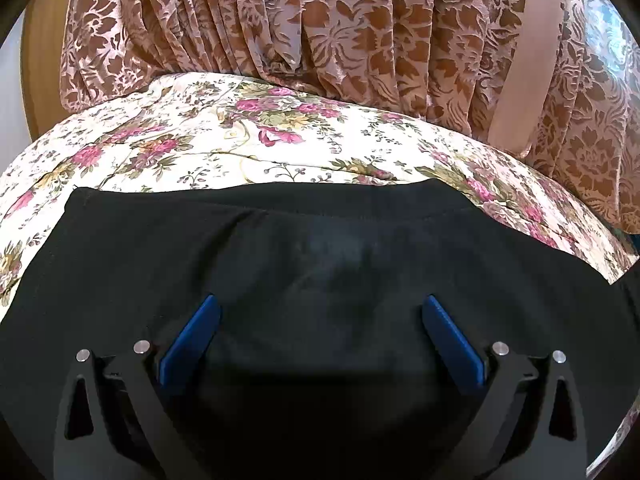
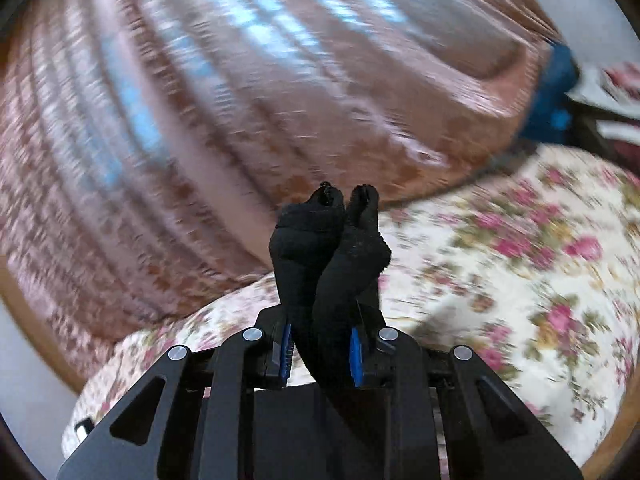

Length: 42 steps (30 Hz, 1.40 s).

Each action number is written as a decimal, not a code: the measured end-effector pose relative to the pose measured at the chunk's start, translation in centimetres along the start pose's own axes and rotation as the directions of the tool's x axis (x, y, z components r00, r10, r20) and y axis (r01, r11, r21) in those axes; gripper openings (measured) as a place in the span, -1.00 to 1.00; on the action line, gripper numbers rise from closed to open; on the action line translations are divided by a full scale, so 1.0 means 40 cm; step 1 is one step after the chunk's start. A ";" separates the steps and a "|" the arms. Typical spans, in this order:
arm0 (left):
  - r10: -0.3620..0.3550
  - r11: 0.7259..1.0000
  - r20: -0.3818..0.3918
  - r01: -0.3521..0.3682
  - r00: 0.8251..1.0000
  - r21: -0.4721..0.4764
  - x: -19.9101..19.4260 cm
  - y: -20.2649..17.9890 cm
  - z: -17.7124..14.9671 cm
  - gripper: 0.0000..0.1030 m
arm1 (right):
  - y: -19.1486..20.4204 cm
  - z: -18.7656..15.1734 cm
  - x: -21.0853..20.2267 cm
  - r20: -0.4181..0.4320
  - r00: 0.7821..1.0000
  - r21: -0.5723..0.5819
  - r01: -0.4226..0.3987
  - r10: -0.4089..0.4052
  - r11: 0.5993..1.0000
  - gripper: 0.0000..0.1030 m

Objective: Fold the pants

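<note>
Floral bedspread (image 1: 208, 140) bears black pants (image 1: 280, 248) — left gripper (image 1: 320, 312) spread above them (untouched), right gripper (image 2: 322, 344) pinching bunched cloth, raised clear.

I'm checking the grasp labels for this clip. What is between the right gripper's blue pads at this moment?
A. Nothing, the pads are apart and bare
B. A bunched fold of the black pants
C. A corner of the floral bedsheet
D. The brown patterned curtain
B: in the right wrist view the right gripper is closed on a bunched piece of the black pants, which sticks up past the blue pads above the floral bedsheet.
</note>
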<state>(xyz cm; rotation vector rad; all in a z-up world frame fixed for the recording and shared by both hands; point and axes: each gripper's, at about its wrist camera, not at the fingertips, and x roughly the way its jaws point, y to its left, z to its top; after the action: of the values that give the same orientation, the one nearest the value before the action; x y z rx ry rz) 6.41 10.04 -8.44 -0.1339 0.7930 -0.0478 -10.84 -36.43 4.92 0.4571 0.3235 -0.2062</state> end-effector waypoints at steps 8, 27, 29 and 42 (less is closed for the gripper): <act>-0.043 0.999 0.021 0.044 0.999 -0.023 -0.007 0.014 -0.007 0.96 | 0.232 -0.095 0.048 -0.117 0.978 -0.170 -0.189 0.171 0.967 -0.59; -0.080 0.996 0.033 0.082 0.996 -0.044 -0.011 0.026 -0.010 0.96 | 0.440 -0.505 0.231 -0.564 0.818 -0.398 -0.393 0.117 0.829 -0.36; -0.102 0.992 0.023 0.103 0.995 -0.066 -0.018 0.030 -0.002 0.96 | 0.426 -0.516 0.227 -0.591 0.796 -0.380 -0.417 0.131 0.826 -0.19; -0.557 0.829 -0.130 0.538 0.820 -0.152 -0.029 -0.176 0.028 0.94 | 0.265 -0.277 0.152 -0.381 0.892 -0.231 -0.347 0.243 0.909 0.20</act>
<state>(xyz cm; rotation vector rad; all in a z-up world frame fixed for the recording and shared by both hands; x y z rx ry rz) 6.43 3.28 -5.88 -0.4684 0.9067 -0.5747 -5.25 -22.75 -2.38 0.2391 0.6133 0.2283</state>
